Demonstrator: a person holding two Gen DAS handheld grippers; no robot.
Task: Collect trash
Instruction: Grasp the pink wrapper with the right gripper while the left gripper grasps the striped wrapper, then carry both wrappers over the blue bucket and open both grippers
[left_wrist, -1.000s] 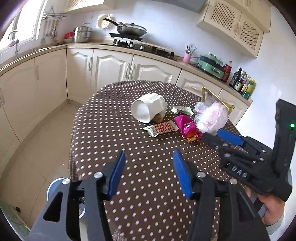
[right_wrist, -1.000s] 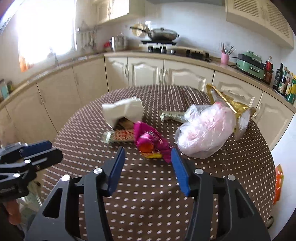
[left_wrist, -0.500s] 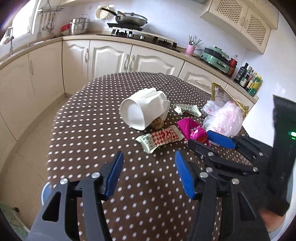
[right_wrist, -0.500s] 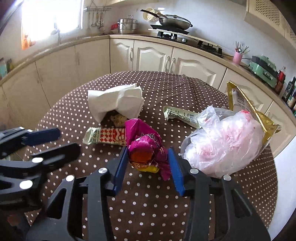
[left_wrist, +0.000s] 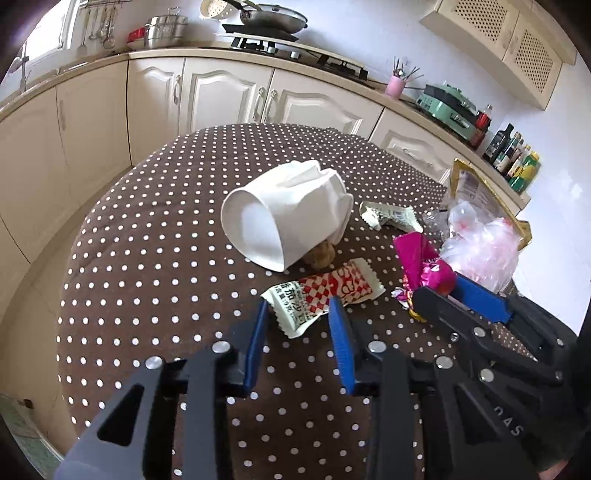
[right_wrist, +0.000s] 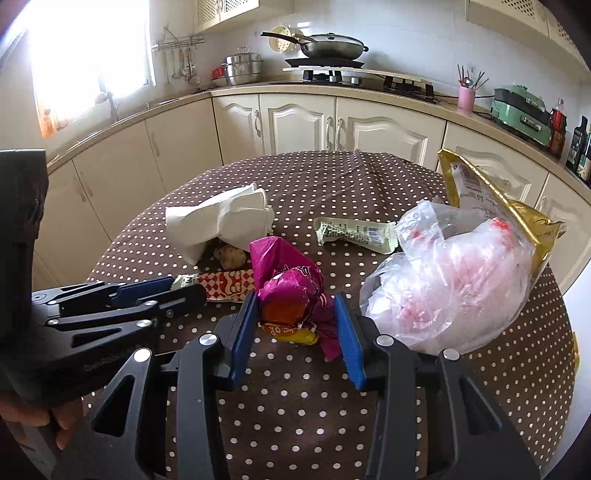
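Trash lies on the brown polka-dot table (left_wrist: 147, 258). My left gripper (left_wrist: 299, 306) is open, its fingers straddling the near end of a red-and-white checked snack wrapper (left_wrist: 325, 291), also in the right wrist view (right_wrist: 225, 284). My right gripper (right_wrist: 295, 299) is open around a crumpled magenta wrapper (right_wrist: 291, 280), its pads close to both sides; the wrapper also shows in the left wrist view (left_wrist: 424, 262). A crushed white paper cup (left_wrist: 284, 221) lies over a brown lump (left_wrist: 319, 254).
A pale green wrapper (right_wrist: 354, 232), a clear pink plastic bag (right_wrist: 454, 284) and a gold snack bag (right_wrist: 491, 199) lie at the right of the table. Cream kitchen cabinets (right_wrist: 303, 125) and a counter with a stove ring the far side.
Both grippers have moved forward and down toward the table. The left now straddles the checked wrapper's end and has narrowed. The right has closed in around the magenta wrapper.
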